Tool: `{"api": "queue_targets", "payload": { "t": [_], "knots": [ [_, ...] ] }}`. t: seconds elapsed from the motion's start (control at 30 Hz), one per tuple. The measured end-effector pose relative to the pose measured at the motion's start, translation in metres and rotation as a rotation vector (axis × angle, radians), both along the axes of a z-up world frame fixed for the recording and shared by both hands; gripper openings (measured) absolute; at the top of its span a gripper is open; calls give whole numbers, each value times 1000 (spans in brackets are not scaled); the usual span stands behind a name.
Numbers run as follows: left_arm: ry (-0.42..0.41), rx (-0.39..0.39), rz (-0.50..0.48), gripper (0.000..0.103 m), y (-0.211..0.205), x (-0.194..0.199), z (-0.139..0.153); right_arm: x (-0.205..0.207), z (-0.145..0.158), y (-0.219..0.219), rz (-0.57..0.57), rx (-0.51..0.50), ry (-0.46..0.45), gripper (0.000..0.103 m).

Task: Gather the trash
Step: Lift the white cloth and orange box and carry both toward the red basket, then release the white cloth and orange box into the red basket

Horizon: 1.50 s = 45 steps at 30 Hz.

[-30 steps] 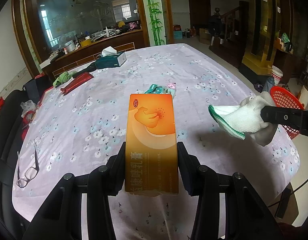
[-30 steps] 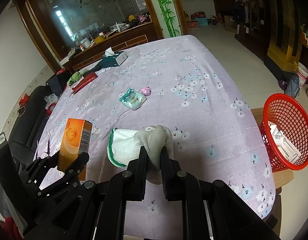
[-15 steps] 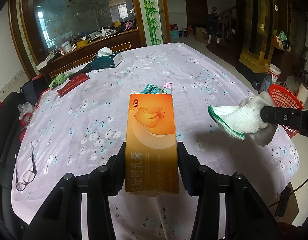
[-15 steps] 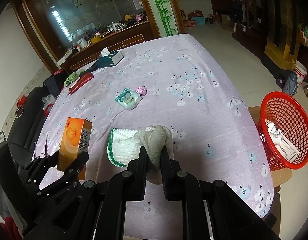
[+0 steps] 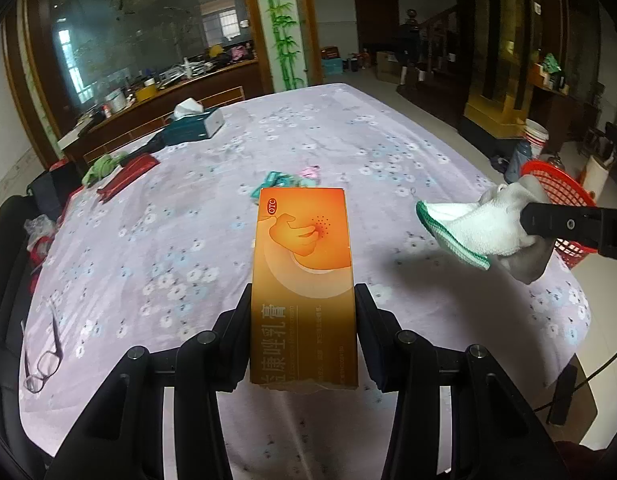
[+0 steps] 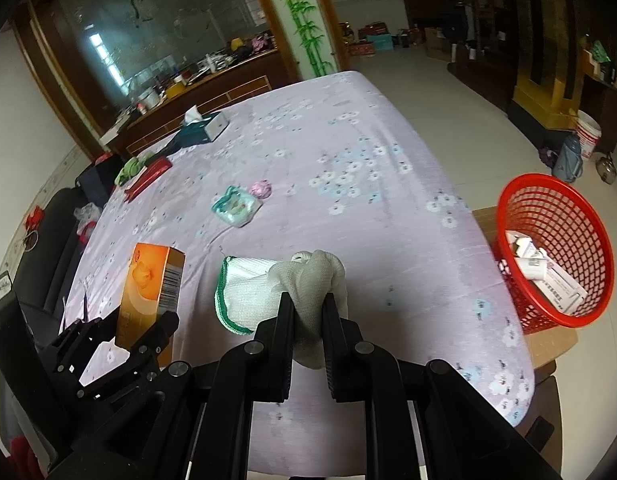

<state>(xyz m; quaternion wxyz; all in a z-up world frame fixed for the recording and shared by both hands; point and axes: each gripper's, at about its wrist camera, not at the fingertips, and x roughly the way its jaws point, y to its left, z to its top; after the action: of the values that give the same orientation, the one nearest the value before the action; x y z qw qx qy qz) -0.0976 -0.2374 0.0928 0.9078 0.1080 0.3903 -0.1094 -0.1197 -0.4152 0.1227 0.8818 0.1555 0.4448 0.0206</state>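
The orange box [image 5: 304, 264] is smooth printed cardboard with a slight sheen. The glove [image 6: 264, 292] is rough knitted cloth, white with a green hem. Both tongs are matt black plastic. Beside the counter [image 6: 348, 152], draped in soft flowered cloth, stands a glossy red plastic mesh basket [image 6: 548, 248].

Soft, even daylight from a window [image 5: 74, 76] reflected in dark glass at far left. Pale floor [image 6: 448, 92] bright at right, nearly washed out. Faint, diffuse shadows on the table [image 5: 388, 160] beneath held items. Strong fisheye bending, black vignette in corners. Sharp at centre, softer toward edges. No motion blur.
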Motion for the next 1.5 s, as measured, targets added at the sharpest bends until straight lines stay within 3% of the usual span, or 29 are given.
{"api": "queue_targets", "payload": {
  "t": [0.2,0.33,0.6,0.9,0.97,1.0,1.03,1.07,1.2,1.33,1.5],
  "knots": [
    [0,-24,-126,45,-35,-2,7,-11,8,-42,-106,4,-13,14],
    [20,-66,-219,45,-66,0,16,-24,16,-94,-231,5,-29,14],
    [113,-146,-425,45,-164,13,26,-47,27,-199,-439,-5,-40,16],
    [214,-184,-526,45,-276,39,13,-40,17,-277,-544,-6,-16,18],
    [227,-192,-533,45,-296,44,8,-33,11,-291,-547,1,-4,26],
    [239,-193,-542,49,-304,47,5,-29,6,-296,-540,16,7,39],
    [244,-190,-542,53,-309,48,5,-27,3,-299,-541,24,15,45],
    [244,-185,-537,60,-313,48,4,-26,1,-300,-545,28,16,50],
    [235,-203,-517,61,-301,45,7,-30,4,-296,-529,11,2,50],
    [235,-223,-454,62,-263,51,11,-31,8,-276,-493,38,-8,50],
    [240,-241,-319,62,-196,70,14,-14,10,-220,-374,58,-5,50]
  ]
}}
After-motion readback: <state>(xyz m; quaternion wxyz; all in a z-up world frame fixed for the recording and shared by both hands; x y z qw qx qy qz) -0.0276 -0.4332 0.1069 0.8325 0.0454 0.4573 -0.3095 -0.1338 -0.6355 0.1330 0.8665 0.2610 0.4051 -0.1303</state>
